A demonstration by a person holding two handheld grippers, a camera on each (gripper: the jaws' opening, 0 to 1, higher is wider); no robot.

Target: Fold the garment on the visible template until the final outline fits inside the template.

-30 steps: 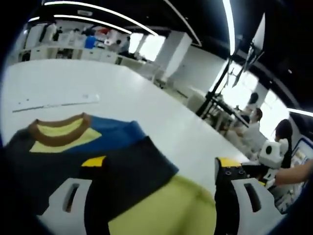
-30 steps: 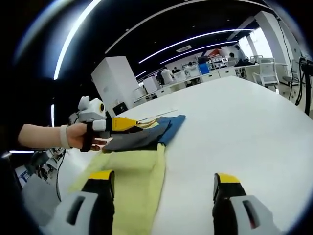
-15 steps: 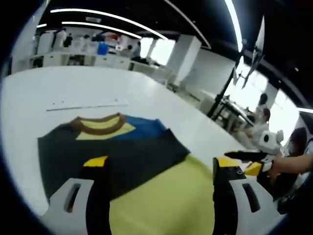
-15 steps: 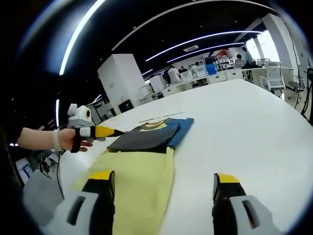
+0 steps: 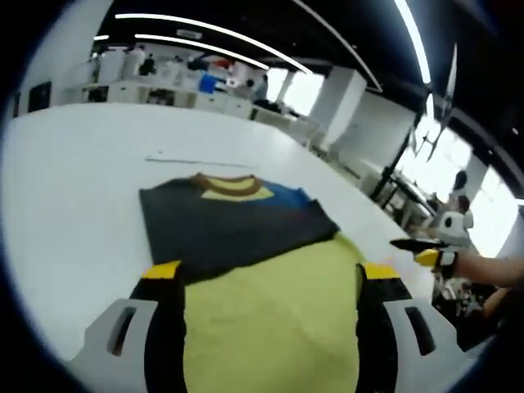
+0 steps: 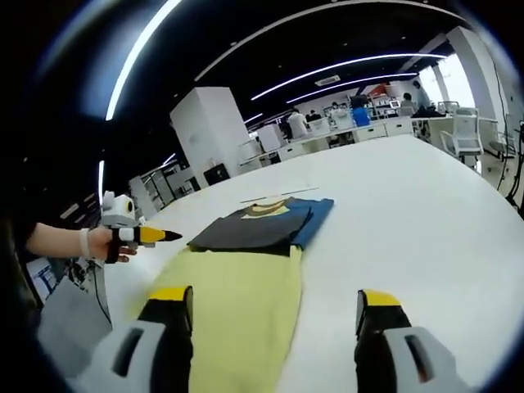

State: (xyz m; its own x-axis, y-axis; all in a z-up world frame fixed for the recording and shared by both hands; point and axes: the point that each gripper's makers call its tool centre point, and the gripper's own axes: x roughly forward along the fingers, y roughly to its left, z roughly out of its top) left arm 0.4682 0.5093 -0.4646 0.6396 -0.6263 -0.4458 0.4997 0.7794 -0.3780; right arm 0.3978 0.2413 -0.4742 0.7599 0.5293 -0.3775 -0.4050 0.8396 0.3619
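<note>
Left gripper view: garment [image 5: 246,270] is lying flat on white table [image 5: 74,188], its long axis running away from the camera, from the yellow lower part betw. the jaws out to the dark upper part w/ brown collar [image 5: 227,178] and a blue panel at the far right edge. Left gripper [image 5: 266,282] is hovering over the yellow part, jaws standing wide, gripping nothing. Right gripper [image 5: 417,248] is entering from the right, held in a hand, tips pointing toward the garment's right edge but apart from it; its jaws are looking narrow here, though too small to be sure.

Right gripper view: right gripper [image 6: 270,307] is showing jaws wide apart, empty, w/ the yellow part of the garment [image 6: 241,278] lying under and left of the jaw gap. Left gripper [image 6: 143,237] is showing at far left, clear of the cloth, tips pointing inward. White strip [image 6: 274,193] is lying on the table just beyond the collar. Template outline: cannot tell from either view.

Key relation, as judged: the garment is extending lengthwise ahead of both grippers, near yellow hem closest to both; each gripper is sitting about level w/ one long side edge. A lengthwise fold would prob. start w/ both closing on the near hem corners, left on left, right on right.
</note>
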